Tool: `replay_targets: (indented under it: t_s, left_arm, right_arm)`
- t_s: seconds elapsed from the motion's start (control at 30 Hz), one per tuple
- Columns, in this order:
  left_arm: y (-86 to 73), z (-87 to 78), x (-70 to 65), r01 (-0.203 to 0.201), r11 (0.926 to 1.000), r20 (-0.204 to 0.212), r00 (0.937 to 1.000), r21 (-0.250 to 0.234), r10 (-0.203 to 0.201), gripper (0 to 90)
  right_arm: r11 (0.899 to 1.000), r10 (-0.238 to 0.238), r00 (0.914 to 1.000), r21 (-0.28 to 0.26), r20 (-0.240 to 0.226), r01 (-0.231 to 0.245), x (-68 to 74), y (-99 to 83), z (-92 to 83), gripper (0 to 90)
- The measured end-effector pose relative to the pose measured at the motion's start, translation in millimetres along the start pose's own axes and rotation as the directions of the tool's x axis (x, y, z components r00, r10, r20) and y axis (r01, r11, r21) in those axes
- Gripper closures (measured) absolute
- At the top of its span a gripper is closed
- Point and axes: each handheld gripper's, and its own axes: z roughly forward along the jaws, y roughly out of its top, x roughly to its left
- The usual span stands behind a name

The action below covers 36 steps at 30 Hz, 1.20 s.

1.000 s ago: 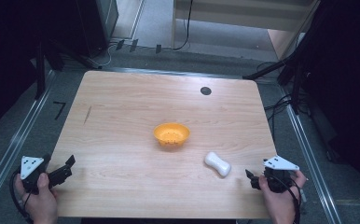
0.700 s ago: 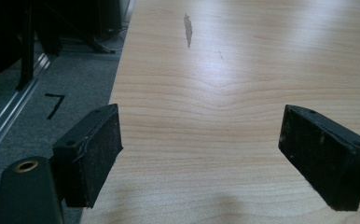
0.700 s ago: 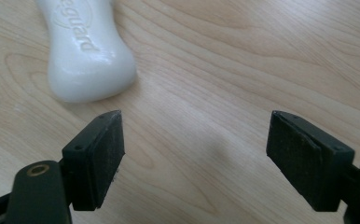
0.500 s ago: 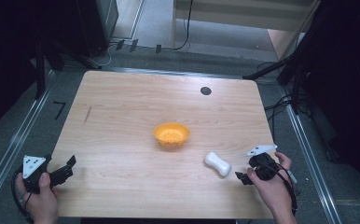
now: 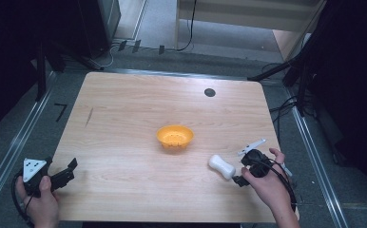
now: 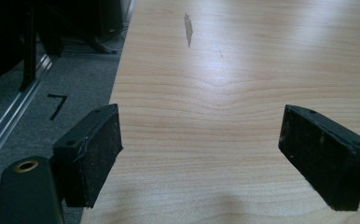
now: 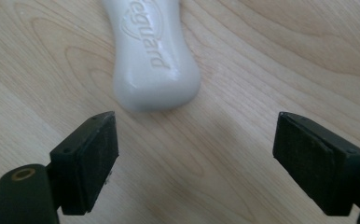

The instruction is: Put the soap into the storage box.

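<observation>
Left claw (image 5: 70, 167) idle, jaws wide, nothing in em. Bowl (image 5: 174, 136) mid table. Soap (image 5: 221, 166) lies just right of it. Right claw (image 5: 239, 177) has just been opening, nothing gripped yet; I reckon slick soap cld squirt out if pinched off-centre

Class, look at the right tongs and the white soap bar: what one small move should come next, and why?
Probably ease the right tongs forward until the soap bar sits between the pads. Their jaws have just been opening and stand wide with nothing between them, and the bar lies flat on the table just ahead of the tips, untouched. Closing now would likely catch only air.
</observation>
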Motion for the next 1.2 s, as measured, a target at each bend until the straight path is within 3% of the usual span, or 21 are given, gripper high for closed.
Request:
replay_targets:
  t_s: [0.7,0.87,1.2]
  left_arm:
    - [-0.2,-0.3,-0.4,0.0,1.0,-0.002,1.0,-0.006,0.0,13.7]
    - [-0.1,-0.2,-0.4,-0.003,1.0,0.0,1.0,-0.007,0.003,13.7]
    - [-0.1,0.0,-0.5,-0.004,1.0,0.001,1.0,-0.006,0.004,13.8]
  right_arm:
    - [0.997,-0.038,0.9987,0.062,-0.033,0.04,24.2,43.5,24.1,10.4]
    - [0.997,-0.04,0.9985,0.067,-0.037,0.042,28.1,50.9,28.7,14.0]
    - [0.995,-0.048,0.9988,0.089,-0.007,0.049,26.0,57.3,37.7,31.2]
